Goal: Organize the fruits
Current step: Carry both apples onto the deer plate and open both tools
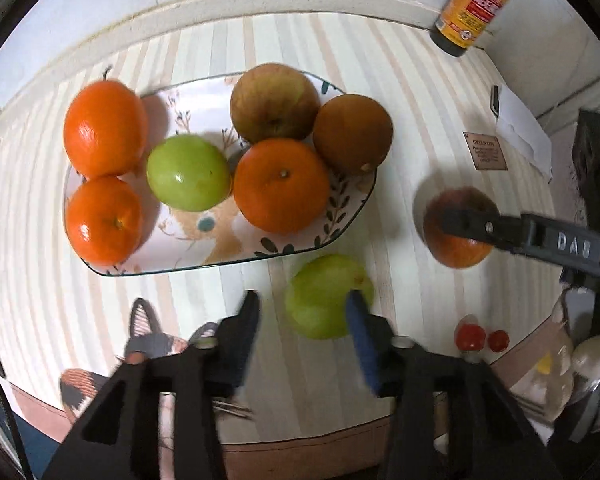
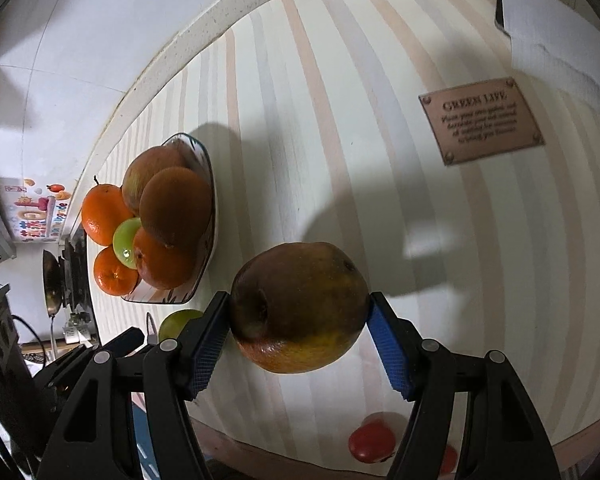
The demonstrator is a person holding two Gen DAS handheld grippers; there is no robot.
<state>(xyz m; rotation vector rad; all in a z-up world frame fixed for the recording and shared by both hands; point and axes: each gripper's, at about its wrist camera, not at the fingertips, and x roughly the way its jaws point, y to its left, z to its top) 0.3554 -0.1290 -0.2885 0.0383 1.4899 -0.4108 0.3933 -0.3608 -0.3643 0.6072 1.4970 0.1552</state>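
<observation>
our right gripper (image 2: 298, 332) clamps a round red-and-yellow apple (image 2: 300, 306). our left gripper (image 1: 302, 312) (jaws apart, blurred) hangs over a round green apple (image 1: 324, 296) beside the patterned ceramic plate (image 1: 204, 256), near the striped table's (image 1: 420, 80) front edge.

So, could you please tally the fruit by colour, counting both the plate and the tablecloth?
Bright orange round fruits: 3
Smooth green round fruits: 2
Red-brown apples: 2
Dull brown round fruit: 1
Small red tomatoes: 2
Total: 10
</observation>
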